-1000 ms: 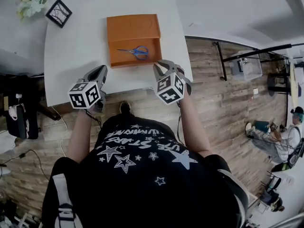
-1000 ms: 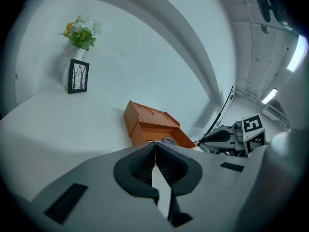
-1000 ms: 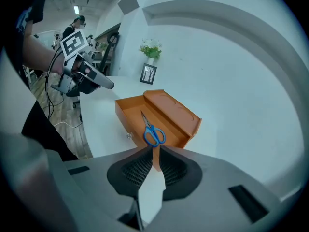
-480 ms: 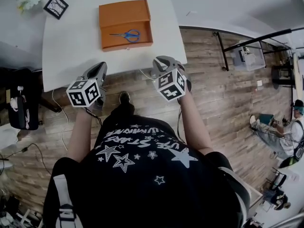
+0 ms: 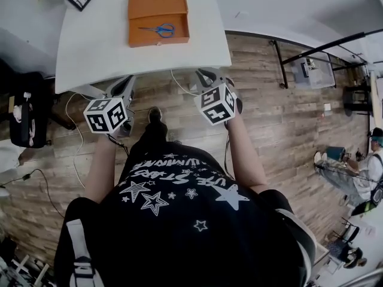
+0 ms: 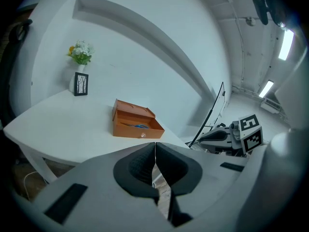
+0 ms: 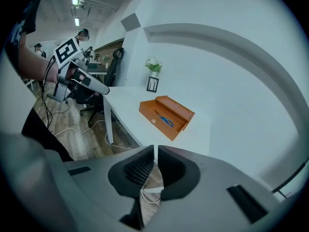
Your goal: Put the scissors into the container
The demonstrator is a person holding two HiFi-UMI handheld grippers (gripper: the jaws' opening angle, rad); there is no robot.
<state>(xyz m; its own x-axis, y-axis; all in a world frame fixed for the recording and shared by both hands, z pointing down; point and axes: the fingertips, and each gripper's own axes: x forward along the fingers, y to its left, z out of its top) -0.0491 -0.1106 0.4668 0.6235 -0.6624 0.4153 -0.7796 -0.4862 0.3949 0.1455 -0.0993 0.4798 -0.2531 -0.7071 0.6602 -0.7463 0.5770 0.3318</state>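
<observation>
On the worktop (image 5: 96,46): the orange box (image 5: 157,3) sat open towards the far edge, with the scissors (image 5: 159,30) lying flat in its tray.
Scissors: already inside the box, blue handles to the right in the head view, well apart from both claws.
Left claw (image 6: 155,145): pads pressed together with nothing between them. I held it off the near edge, over the floor (image 5: 263,100).
Right claw (image 7: 155,148): closed to a hairline slit and also empty, about level with the left and likewise clear of the worktop.
Change: over the last second the box slid up and away in the head view. Both claws went from above the worktop's near edge to out over the wood floor. I read that as me backing off, not the box moving.
Meaning: I judged the placing done, since the scissors stayed behind in the box and neither claw carried anything off.
Next: likely only rest. If the lid needed shutting, I would have had to come back in.
</observation>
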